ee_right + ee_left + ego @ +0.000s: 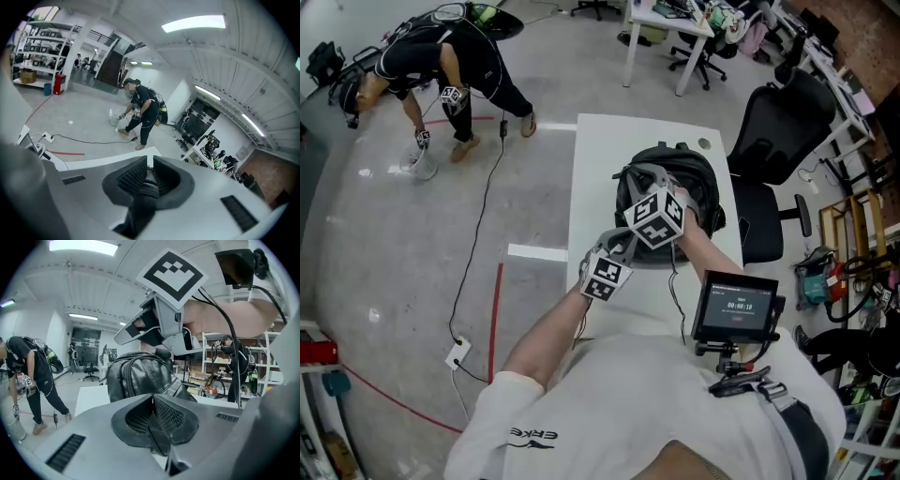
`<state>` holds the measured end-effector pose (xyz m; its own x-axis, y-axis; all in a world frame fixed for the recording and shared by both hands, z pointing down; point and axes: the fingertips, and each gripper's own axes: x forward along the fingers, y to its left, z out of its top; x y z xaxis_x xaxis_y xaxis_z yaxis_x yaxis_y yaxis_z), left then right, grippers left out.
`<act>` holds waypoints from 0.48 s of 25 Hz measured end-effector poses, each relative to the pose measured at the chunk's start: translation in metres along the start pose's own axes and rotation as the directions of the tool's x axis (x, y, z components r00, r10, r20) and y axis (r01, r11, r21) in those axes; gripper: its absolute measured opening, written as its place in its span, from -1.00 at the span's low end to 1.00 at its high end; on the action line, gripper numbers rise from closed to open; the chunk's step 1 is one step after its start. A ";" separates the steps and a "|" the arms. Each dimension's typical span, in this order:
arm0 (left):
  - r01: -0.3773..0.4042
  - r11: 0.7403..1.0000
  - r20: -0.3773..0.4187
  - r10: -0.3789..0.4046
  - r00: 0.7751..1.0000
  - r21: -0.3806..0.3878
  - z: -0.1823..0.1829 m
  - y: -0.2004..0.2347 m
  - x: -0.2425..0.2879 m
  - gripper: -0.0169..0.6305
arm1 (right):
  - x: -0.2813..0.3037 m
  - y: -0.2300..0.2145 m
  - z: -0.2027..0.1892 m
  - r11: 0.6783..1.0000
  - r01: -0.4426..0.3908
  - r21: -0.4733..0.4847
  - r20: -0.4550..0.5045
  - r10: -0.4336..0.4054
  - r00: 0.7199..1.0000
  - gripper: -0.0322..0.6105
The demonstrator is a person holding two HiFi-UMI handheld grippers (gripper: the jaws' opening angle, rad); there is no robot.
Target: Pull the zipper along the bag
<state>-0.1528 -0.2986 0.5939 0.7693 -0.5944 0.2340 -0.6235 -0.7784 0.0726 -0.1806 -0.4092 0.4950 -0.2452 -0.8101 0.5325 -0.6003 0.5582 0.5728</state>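
A black backpack (698, 183) lies on the white table (600, 159); the left gripper view shows the backpack (138, 376) standing ahead of the jaws. My right gripper (654, 192) rests on top of it, and in the right gripper view this gripper (149, 180) is shut on a black ribbed part of the bag. My left gripper (619, 255) sits at the bag's near left edge. In the left gripper view its pads (164, 413) meet on a thin dark strip hanging from the left gripper (152, 418). No zipper pull shows.
A person (441, 66) bends over on the floor at the far left. A black office chair (783, 122) stands right of the table. A small monitor (736, 307) hangs at my chest. A cable runs to a power strip (457, 353) on the floor.
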 end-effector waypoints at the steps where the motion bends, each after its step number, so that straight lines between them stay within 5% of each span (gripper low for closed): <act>1: -0.005 1.000 -0.001 0.005 1.000 0.002 0.000 0.003 0.000 -0.91 | 0.000 -0.002 -0.001 1.000 0.004 0.015 0.008 -0.004 1.000 -0.83; 12: -0.079 0.997 -0.008 0.079 0.997 0.001 0.021 -0.020 0.009 -0.91 | -0.061 -0.048 -0.059 0.975 0.064 0.213 0.086 -0.084 0.993 -0.83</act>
<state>-0.1305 -0.2931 0.5744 0.7167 -0.6523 0.2467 -0.6821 -0.7293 0.0531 -0.0921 -0.3762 0.4718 -0.2586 -0.8666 0.4268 -0.7632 0.4541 0.4597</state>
